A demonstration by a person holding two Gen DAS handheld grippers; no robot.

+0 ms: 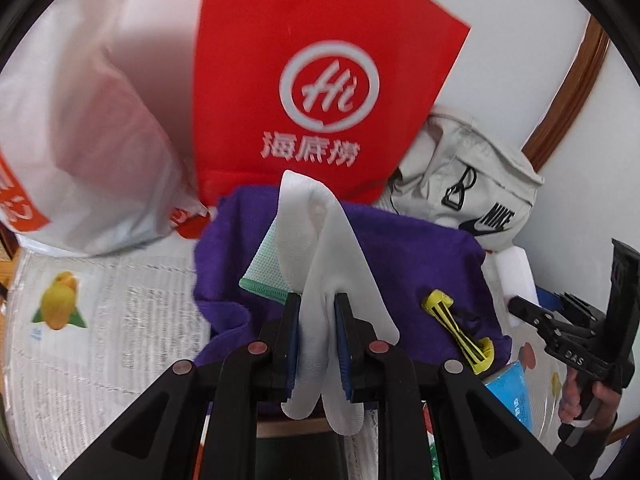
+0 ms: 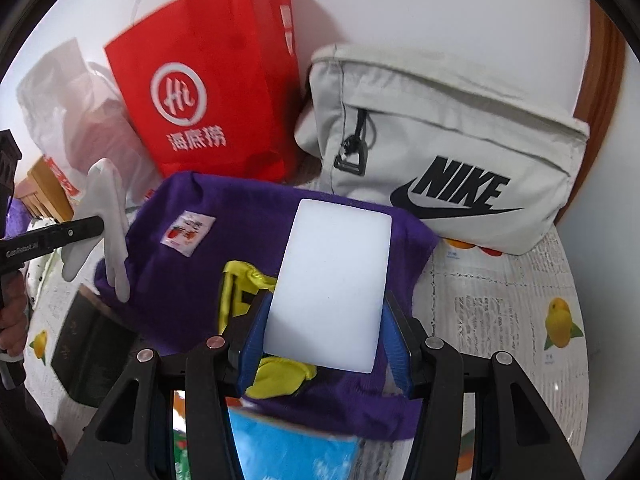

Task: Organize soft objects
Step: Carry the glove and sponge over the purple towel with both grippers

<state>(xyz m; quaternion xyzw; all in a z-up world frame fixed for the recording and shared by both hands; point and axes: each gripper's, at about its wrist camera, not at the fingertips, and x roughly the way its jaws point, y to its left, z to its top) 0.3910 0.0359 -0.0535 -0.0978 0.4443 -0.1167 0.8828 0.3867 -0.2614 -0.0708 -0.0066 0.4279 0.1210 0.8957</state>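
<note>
My left gripper (image 1: 318, 300) is shut on a white glove (image 1: 320, 240) that hangs limp between its blue pads. A mesh piece with a green hem (image 1: 264, 276) shows beside the glove. Under it lies a purple cloth (image 1: 400, 264) with a yellow clip-like thing (image 1: 460, 328) on it. My right gripper (image 2: 326, 300) is shut on a white sponge block (image 2: 336, 280) and holds it over the same purple cloth (image 2: 180, 288). In the right wrist view the left gripper's finger (image 2: 80, 228) and the glove (image 2: 108, 208) appear at the left.
A red paper bag (image 1: 320, 80) and a white plastic bag (image 1: 92, 128) stand behind the cloth, with a pale Nike bag (image 2: 440, 140) at the right against the wall. A blue packet (image 2: 292, 452) and a dark box (image 2: 92, 344) lie near. The table cover (image 1: 120, 320) has lemon prints.
</note>
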